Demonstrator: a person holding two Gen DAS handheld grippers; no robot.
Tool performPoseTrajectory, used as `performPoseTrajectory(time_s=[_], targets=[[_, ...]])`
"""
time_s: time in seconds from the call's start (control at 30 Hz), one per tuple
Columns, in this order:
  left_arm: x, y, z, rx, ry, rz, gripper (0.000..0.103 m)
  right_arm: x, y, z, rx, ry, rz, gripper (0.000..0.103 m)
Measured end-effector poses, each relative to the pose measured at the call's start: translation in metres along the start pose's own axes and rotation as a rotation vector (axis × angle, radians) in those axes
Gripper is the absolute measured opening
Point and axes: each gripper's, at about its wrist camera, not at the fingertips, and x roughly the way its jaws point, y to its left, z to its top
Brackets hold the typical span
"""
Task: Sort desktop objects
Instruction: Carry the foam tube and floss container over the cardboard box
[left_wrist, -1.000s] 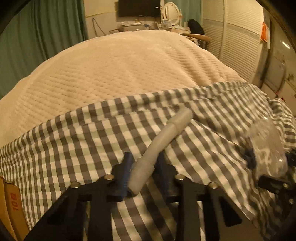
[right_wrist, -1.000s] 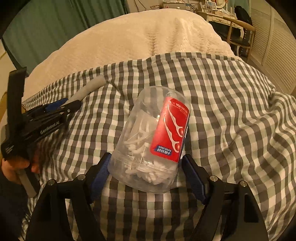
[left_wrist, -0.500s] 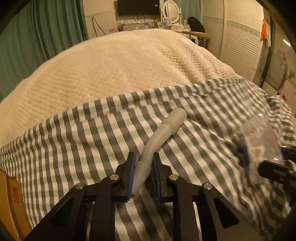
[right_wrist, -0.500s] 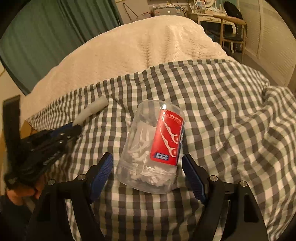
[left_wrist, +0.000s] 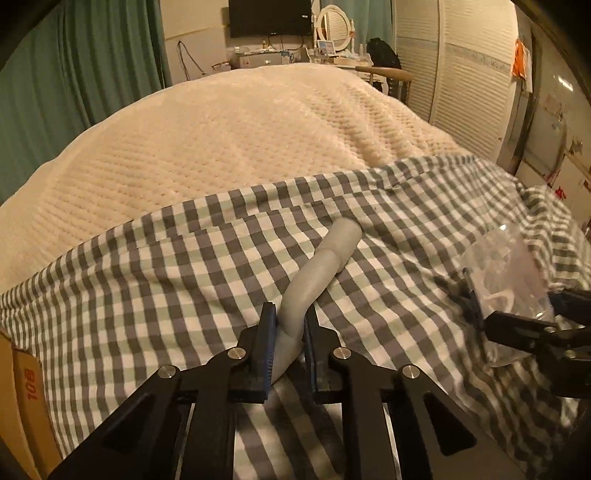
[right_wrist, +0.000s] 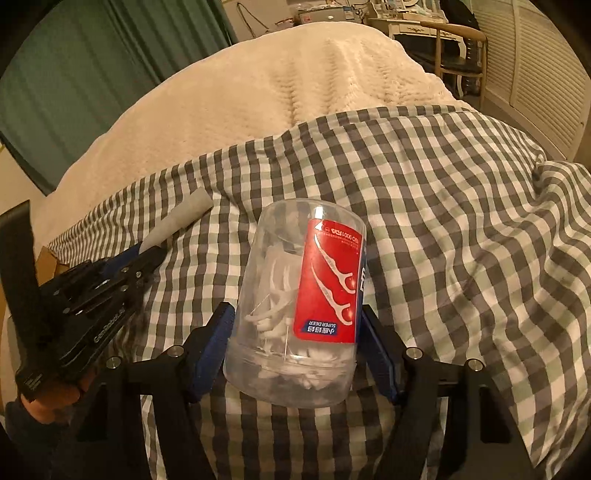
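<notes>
The left hand-held gripper (left_wrist: 290, 343) is clamped narrowly on the near end of a pale grey tube (left_wrist: 314, 280), which angles away over the grey-and-white checked cloth (left_wrist: 147, 280) spread on the bed. Just to its right, the right hand-held gripper (right_wrist: 297, 347) has its blue pads pressed against both sides of a clear jar of floss picks (right_wrist: 299, 306) with a red label, gripping it near the lid end. A cream knitted blanket (left_wrist: 229, 140) covers the bed beyond the cloth.
</notes>
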Motion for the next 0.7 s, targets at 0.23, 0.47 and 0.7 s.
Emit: performPoseTrajectory(time_s=[0.23,0.47,0.7], targets=[[-0.033,0.011,-0.007,-0.095,0.009,-0.043,0.012,-0.013,-0.005,-0.008,0.021,0.01,0.012,0.066],[-0.07,0.014,-0.033,-0.153,0.042,-0.082,0.011,-0.054,-0.002,-0.031,0.032,-0.002,-0.005,0.065],[-0.115,0.008,-0.067,-0.202,0.072,-0.126,0.011,-0.097,0.012,-0.076,0.091,-0.027,0.023,0.063]])
